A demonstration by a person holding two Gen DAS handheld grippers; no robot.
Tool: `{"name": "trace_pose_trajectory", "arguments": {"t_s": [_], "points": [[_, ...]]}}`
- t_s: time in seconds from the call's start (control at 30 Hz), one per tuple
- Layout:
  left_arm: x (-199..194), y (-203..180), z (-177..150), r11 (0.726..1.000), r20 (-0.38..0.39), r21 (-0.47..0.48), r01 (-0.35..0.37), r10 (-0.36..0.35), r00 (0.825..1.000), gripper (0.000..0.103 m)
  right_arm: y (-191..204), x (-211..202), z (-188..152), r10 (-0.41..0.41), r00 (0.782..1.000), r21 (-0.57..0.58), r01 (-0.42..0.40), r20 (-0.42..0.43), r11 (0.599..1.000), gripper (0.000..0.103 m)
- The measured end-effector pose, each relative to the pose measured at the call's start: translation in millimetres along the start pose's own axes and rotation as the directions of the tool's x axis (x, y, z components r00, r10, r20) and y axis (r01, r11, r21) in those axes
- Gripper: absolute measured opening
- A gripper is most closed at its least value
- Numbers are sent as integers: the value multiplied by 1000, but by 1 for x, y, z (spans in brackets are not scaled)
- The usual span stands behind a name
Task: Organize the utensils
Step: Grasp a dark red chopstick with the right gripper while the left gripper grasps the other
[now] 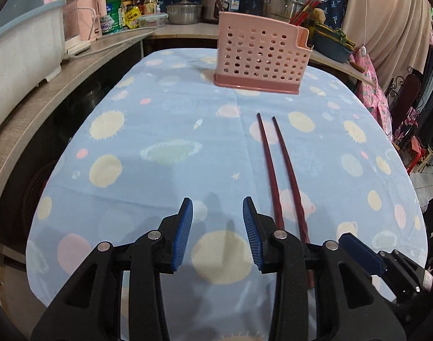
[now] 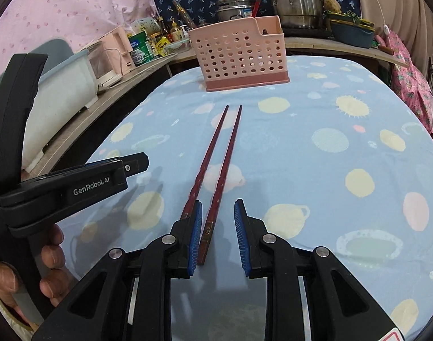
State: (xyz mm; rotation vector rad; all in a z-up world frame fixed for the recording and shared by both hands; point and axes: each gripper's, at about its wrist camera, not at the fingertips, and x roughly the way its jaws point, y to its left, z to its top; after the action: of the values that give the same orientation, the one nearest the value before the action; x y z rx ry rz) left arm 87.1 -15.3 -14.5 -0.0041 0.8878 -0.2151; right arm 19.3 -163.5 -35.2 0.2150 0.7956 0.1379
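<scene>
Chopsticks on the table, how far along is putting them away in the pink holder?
Nothing looks done yet: both chopsticks lie side by side on the tablecloth, short of the pink holder. The right gripper is open with one chopstick's end between its fingers; the left gripper is open and empty. Gripping, lifting and dropping them into the holder remain.

Perforated pink plastic utensil holder (image 1: pixel 260 54); matt printed tablecloth (image 1: pixel 165 130); glossy, perhaps lacquered, chopsticks (image 2: pixel 216 159); shiny steel pots (image 2: pixel 294 0).
</scene>
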Motion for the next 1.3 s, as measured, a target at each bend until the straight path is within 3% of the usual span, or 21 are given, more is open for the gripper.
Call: {"name": "trace_pose_trajectory", "arguments": {"t_s": [0.33, 0.53, 0.77, 1.3], "points": [[7, 4, -16, 1000, -45, -10, -2, 2, 999, 43, 7, 12, -13, 16, 999, 5, -16, -47, 1000, 24], [8, 4, -20, 1000, -51, -11, -3, 2, 999, 52, 9, 14, -16, 8, 999, -5, -8, -46, 1000, 24], [8, 5, -23, 1000, -58, -16, 0, -1, 998, 54, 7, 14, -17, -31, 999, -20, 31, -36, 999, 9], [4, -20, -28, 998, -67, 19, 63, -62, 996, 63, -27, 3, -18, -88, 996, 65, 89, -16, 994, 7]]}}
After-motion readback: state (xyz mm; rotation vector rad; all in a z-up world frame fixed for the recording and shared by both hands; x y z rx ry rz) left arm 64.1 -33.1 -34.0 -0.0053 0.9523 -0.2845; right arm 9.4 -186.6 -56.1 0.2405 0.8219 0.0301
